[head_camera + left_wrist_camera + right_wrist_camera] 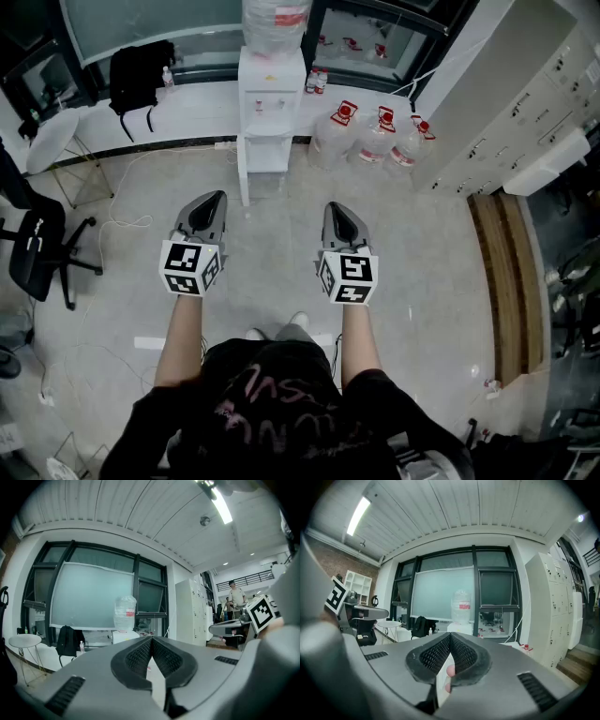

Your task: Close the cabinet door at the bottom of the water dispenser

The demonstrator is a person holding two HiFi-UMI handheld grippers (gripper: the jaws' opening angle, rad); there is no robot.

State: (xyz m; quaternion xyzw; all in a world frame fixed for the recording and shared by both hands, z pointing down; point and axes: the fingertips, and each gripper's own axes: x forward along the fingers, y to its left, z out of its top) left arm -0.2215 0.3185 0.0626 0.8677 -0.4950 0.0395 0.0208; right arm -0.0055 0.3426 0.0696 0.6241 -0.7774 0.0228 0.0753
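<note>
The white water dispenser (270,103) stands against the far ledge with a large bottle (274,21) on top. At its base a narrow white door leaf (245,173) seems to stick out toward me, edge-on. Both grippers hang over the floor well short of it. My left gripper (214,199) and right gripper (335,208) are shut, with nothing between the jaws. In the left gripper view the left gripper (151,639) points at the dispenser (123,635). In the right gripper view the right gripper (450,635) lines up under the bottle (461,606).
Spare water bottles (375,136) stand on the floor right of the dispenser. A black backpack (141,75) sits on the ledge, an office chair (37,248) at left, white lockers (506,112) and a wooden step (511,281) at right. Cables cross the floor. People (236,597) stand far off.
</note>
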